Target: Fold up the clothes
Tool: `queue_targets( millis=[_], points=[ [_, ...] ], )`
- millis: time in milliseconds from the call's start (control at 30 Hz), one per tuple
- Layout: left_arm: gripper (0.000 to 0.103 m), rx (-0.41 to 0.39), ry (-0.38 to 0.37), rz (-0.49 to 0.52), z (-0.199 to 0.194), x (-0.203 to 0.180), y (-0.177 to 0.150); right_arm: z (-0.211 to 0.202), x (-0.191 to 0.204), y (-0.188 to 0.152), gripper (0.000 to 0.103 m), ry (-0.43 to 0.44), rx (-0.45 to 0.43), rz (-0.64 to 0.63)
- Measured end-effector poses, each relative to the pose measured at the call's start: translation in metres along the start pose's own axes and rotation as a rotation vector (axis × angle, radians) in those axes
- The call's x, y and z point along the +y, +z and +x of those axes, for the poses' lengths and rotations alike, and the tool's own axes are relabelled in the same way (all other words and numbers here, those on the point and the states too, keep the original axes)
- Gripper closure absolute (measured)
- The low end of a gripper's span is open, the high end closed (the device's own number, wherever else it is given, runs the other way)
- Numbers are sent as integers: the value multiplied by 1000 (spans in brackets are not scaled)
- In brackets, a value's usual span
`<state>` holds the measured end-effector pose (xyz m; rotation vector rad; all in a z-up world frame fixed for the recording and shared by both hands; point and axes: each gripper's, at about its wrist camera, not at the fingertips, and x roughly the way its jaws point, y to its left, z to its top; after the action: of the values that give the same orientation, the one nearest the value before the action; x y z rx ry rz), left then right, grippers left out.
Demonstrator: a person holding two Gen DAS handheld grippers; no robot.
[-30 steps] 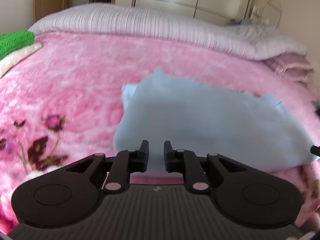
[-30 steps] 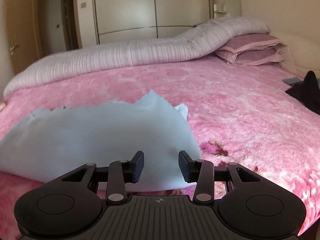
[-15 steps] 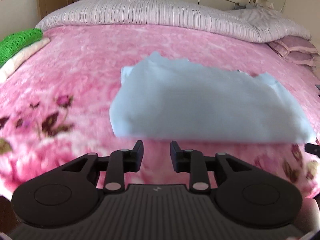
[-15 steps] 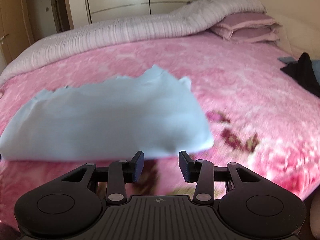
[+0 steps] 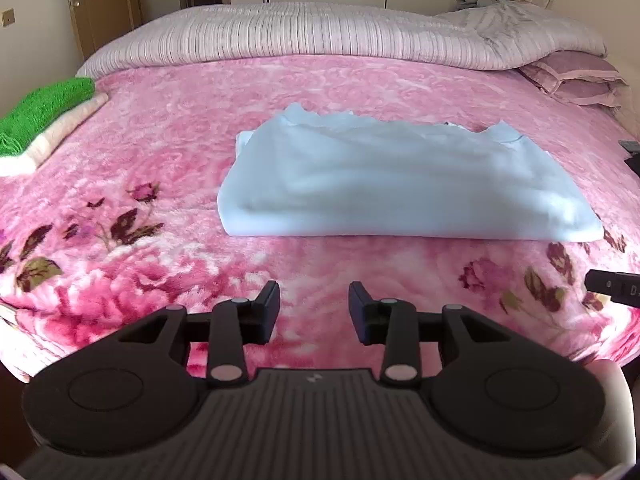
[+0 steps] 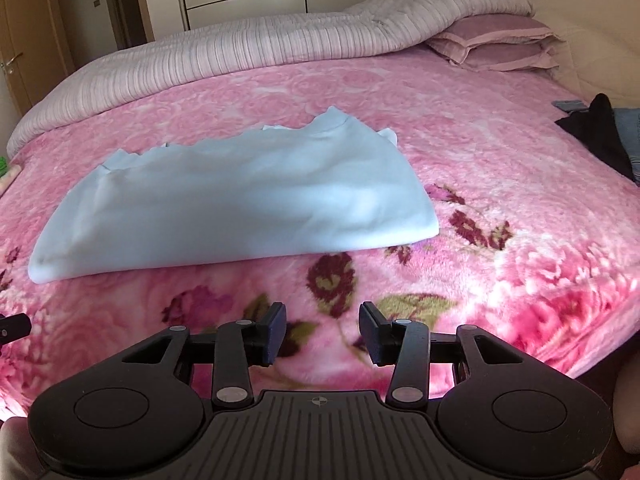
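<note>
Two empty grippers, one folded blue garment

Two grippers hang short of the pale blue garment (image 5: 400,184), which lies on the pink floral blanket (image 5: 168,152) as a doubled-over rectangle, its smooth fold edge nearest the cameras and its uneven edges on the far side. Left of the garment lies a green towel (image 5: 40,116). The left gripper (image 5: 314,310) stands released, holding nothing, just before the garment's left half; the right gripper (image 6: 322,332) is likewise spread and empty before its right half. A dark garment (image 6: 600,136) lies well to the right. This fits either a finished fold or a pause before another. If another fold follows, my judgement is both grippers should pinch matching corners and lift together.
</note>
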<state>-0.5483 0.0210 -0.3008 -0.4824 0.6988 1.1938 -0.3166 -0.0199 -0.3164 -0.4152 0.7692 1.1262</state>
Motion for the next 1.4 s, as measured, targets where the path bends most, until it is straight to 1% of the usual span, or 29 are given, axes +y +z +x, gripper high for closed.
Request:
queue_targets(
  millis=[233,400,633,800,1000,1100,1233,1400],
  points=[
    [68,-35,-2,34,-26,-8,-12,-24,11,-11,57,28,-17,-23],
    [65,-68,-7,54,-42,-12,-17,-40,16,-14,56,33,-44,-34],
    [65,-79,1,51,-47,-13,-16,-47,15,-13,55,35,-63,-39],
    [64,-58,11,51,-39,-12,-18,-39,13,-14,54,33,-53,-30],
    [64,-12,8,33,-19,-6,-22,-17,13,-19,54,30,0,-27],
    [64,1,0,15,-9,-2,-23,-8,12,-18,54,35,9,-24],
    [64,-5,-21,-3,0,3,-20,4,9,-16,54,45,16,-17],
    [66,-52,-93,18,8,11,-17,18,5,-14,54,57,25,-9]
  ],
)
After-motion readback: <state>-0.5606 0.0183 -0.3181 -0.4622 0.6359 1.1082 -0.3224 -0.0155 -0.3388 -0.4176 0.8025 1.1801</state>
